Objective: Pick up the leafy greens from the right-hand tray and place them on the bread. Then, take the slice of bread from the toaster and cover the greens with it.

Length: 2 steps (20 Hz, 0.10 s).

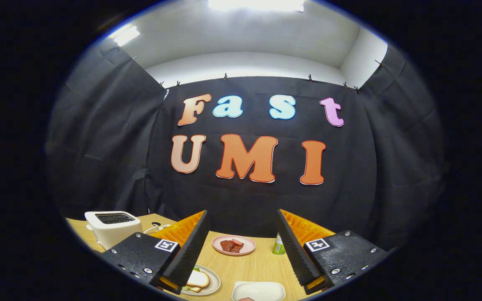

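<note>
My gripper (242, 213) is held high over the wooden table (257, 263), open, with nothing between its fingers. Below the left finger a round plate (212, 285) carries a slice of bread (198, 279), with a bit of green showing at the slice's edge; the finger hides part of it. A white toaster (110, 228) stands further left, and its top slots look dark. Close beneath and between the fingers lies a white rectangular tray (258, 290).
Beyond the fingers, a pink plate (234, 245) holds reddish pieces of food. A green can (279, 245) stands next to the right finger. A white cord (154, 228) runs behind the toaster. Black cloth walls close the booth behind the table.
</note>
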Tool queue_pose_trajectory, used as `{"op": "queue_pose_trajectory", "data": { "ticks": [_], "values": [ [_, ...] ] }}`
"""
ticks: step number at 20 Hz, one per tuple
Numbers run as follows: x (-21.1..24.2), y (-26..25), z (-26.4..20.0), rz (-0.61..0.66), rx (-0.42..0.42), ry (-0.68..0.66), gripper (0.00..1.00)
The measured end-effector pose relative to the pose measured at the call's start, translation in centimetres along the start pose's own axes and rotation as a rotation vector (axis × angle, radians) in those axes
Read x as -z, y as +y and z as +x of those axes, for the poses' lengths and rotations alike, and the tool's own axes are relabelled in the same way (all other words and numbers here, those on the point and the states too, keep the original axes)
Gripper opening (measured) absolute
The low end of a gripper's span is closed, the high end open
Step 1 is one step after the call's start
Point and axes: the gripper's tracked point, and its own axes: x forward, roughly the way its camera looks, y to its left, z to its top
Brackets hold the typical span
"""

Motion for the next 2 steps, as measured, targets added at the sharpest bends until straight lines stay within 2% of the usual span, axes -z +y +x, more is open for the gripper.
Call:
{"op": "queue_pose_trajectory", "data": {
  "ticks": [2],
  "values": [
    [-1.04, -0.11, 0.13, -0.005, 0.004, -0.004, 0.95]
  ]
}}
